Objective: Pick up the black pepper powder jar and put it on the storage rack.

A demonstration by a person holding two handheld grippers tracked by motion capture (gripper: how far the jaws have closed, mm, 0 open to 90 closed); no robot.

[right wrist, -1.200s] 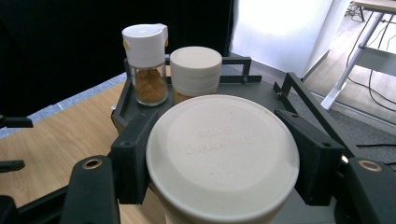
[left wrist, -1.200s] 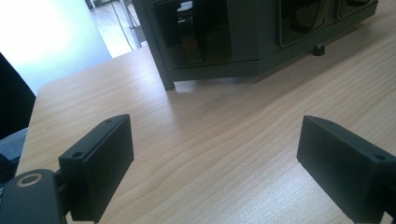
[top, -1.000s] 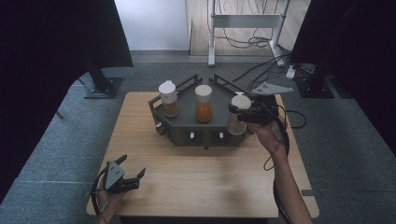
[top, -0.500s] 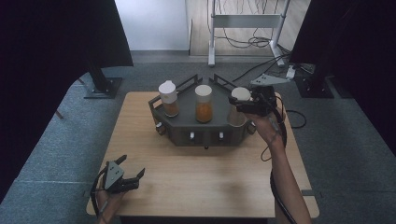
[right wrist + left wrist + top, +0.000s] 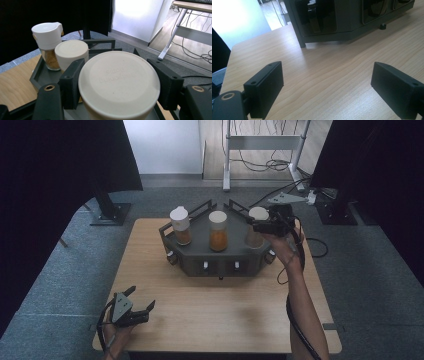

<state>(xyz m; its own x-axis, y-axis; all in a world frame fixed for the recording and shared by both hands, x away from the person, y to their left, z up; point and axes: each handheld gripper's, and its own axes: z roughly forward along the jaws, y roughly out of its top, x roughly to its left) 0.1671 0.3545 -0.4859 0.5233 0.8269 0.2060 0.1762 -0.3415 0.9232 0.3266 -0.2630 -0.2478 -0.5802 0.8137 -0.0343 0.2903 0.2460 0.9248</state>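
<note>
A dark grey rack (image 5: 220, 265) at the middle of the wooden table holds three jars of orange-brown contents. The left jar (image 5: 180, 225) has a white spouted cap (image 5: 47, 31). The middle jar (image 5: 218, 231) has a flat cream lid (image 5: 71, 51). My right gripper (image 5: 260, 223) is shut on the right jar (image 5: 255, 237), its jaws clamped on either side of the wide cream lid (image 5: 119, 82). My left gripper (image 5: 142, 307) rests near the table's front left corner, open, with bare wood between its jaws (image 5: 329, 82).
The rack's near wall (image 5: 332, 27) stands ahead of the left gripper. Black curtains hang at both sides. A metal stand (image 5: 262, 150) and cables lie on the floor behind the table. The table's front half (image 5: 225, 315) is bare wood.
The right hand has shifted a little toward the far side and slightly upward, still clamped on the right jar. The left gripper has stayed put.
</note>
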